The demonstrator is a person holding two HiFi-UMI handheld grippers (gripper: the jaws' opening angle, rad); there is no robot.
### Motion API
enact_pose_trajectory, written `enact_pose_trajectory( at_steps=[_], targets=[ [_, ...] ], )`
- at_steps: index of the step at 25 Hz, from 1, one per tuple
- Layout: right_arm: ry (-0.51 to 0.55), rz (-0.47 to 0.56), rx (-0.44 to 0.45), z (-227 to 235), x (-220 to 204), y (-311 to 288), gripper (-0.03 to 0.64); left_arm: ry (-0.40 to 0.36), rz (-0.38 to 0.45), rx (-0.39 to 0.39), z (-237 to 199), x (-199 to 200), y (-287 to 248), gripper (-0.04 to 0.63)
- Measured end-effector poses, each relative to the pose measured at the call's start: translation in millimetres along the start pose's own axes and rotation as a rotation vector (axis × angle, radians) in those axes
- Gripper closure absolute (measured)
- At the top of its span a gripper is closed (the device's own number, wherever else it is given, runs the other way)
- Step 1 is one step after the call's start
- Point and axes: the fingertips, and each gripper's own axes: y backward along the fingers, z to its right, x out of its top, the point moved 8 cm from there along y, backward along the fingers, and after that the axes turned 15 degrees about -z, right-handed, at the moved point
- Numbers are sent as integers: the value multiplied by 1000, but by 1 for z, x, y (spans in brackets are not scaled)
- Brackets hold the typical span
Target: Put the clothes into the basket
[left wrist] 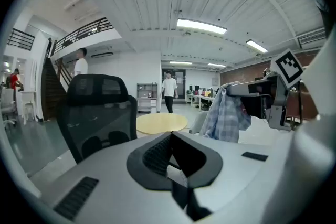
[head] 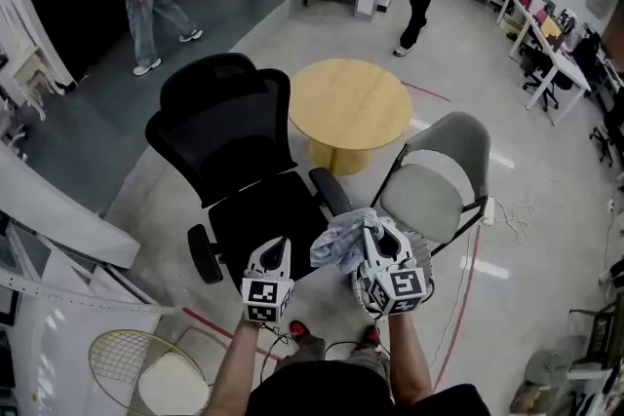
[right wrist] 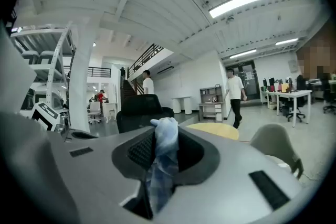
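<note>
A pale round wire basket (head: pixel 95 356) stands at lower left. At lower centre, the left hand-held gripper (head: pixel 276 250) is closed and empty. Just right of it, the right hand-held gripper (head: pixel 375 231) pinches a crumpled blue-and-white checked cloth (head: pixel 336 246) over the black mesh office chair (head: pixel 239 136).

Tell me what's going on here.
A person holds a hand-held gripper in each hand, over a black office chair. The right hand-held gripper is clamped on a pale blue checked cloth, which hangs bunched from its jaws. The left hand-held gripper is shut and empty. A round wire basket sits on the floor to the person's left; the cloth isn't in it yet.
</note>
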Motion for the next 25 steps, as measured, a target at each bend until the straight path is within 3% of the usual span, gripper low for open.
enact_pose_trajectory(
  at_steps=[5,13,25],
  targets=[
    [11,-23,-70,47,-15,33,523,-24,-13,-59,45,11,-26,589],
    [-57,-69,-154,114,-44,87,523,-61,-48,-138,129,23,-50,589],
    [-147,-226,-156,178,-146,114,523,-62,-188,-180,217,-34,-92,589]
  ],
)
